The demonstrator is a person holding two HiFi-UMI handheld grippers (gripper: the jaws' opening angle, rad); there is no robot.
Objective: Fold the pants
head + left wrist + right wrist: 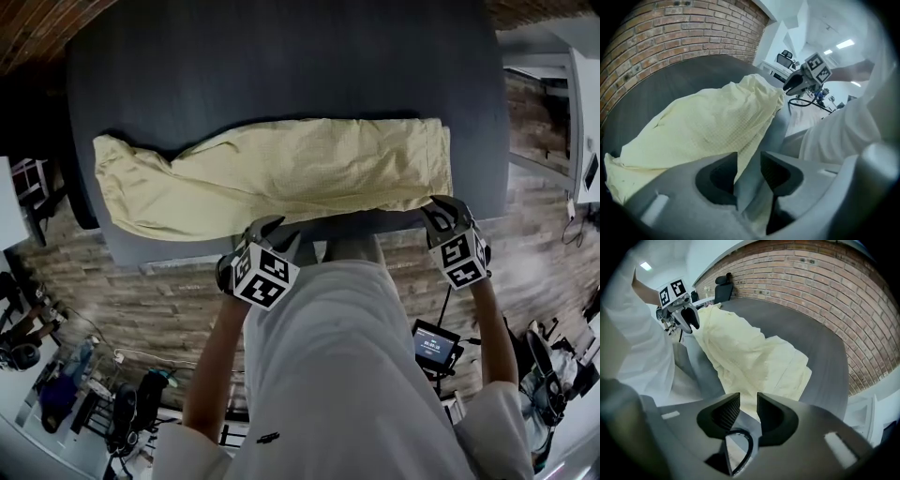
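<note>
Pale yellow pants (281, 173) lie stretched left to right across the dark grey table (281, 66), close to its near edge. My left gripper (272, 228) hangs just above the near hem around the middle of the pants, jaws apart. In the left gripper view the pants (708, 131) run away from the open left gripper (749, 161), and the cloth's edge shows in the gap without being pinched. My right gripper (445, 211) stands open over the near right corner of the pants. In the right gripper view the right gripper (748, 401) shows the cloth (750, 357) beyond its gap.
The table's near edge (356, 225) runs right under both grippers, against the person's white clothing (347, 356). A small lit screen (436, 345) stands on the wood-look floor at the right. Chairs and gear crowd the lower left. A brick wall (825, 291) lies behind the table.
</note>
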